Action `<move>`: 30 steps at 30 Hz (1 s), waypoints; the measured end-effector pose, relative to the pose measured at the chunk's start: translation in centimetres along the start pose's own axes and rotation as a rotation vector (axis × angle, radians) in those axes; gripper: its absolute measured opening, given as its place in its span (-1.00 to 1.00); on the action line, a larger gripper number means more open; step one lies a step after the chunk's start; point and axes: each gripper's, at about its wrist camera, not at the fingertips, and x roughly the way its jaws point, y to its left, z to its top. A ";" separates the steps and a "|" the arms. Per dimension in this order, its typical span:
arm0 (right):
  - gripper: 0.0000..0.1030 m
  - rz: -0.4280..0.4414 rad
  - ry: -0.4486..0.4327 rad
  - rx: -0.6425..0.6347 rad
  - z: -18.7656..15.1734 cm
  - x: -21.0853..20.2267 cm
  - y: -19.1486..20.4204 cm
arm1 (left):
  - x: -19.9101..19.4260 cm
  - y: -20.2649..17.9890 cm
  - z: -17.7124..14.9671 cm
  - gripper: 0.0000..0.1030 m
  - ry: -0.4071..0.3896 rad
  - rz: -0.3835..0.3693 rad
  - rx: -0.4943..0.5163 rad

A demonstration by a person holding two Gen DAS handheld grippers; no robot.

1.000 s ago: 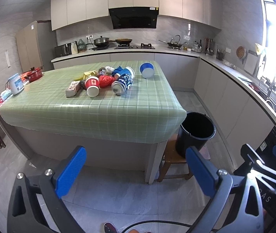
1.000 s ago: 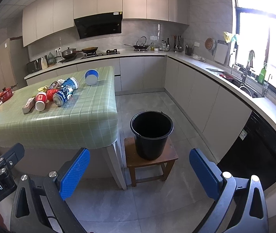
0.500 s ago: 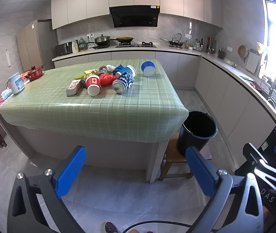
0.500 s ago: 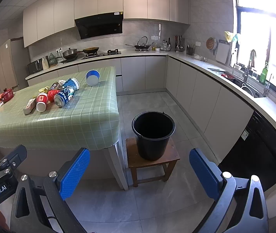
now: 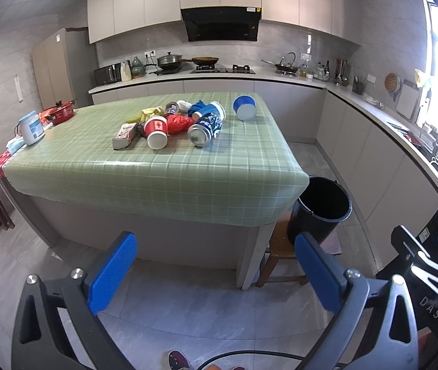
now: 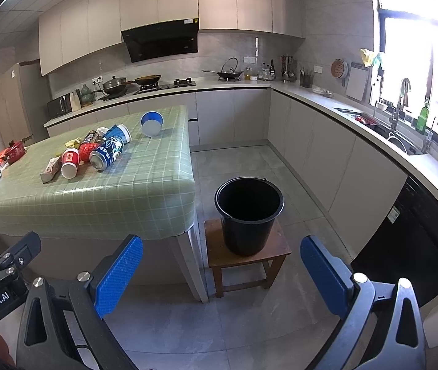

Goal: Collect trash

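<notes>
Now closer to table (image 5: 157,182) than a second ago; view shifted slightly. Left gripper (image 5: 216,273) and right gripper (image 6: 220,273) both spread wide, nothing held. Trash pile (image 5: 172,125) at 12 o'clock on tabletop, untouched; bucket (image 6: 248,212) at 3 o'clock of table, on stool. Approach phase only.

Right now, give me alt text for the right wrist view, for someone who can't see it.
An open right gripper faces an empty black bucket standing on a small wooden stool beside a green-checked table. On the table lie a Pepsi can, a red paper cup and a blue cup, all tipped over.
</notes>
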 end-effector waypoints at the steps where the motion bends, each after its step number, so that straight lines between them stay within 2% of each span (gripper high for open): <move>1: 1.00 0.002 0.001 0.000 0.0 0.1 0.2 | 0.0 0.1 0.0 1.00 0.000 0.002 -0.001; 14: 1.00 0.023 0.006 -0.020 0.8 1.3 3.4 | 1.4 3.6 0.8 1.00 0.016 0.026 -0.029; 30: 1.00 0.008 0.033 -0.017 2.8 4.7 12.3 | 6.7 11.3 4.2 1.00 0.062 0.014 -0.030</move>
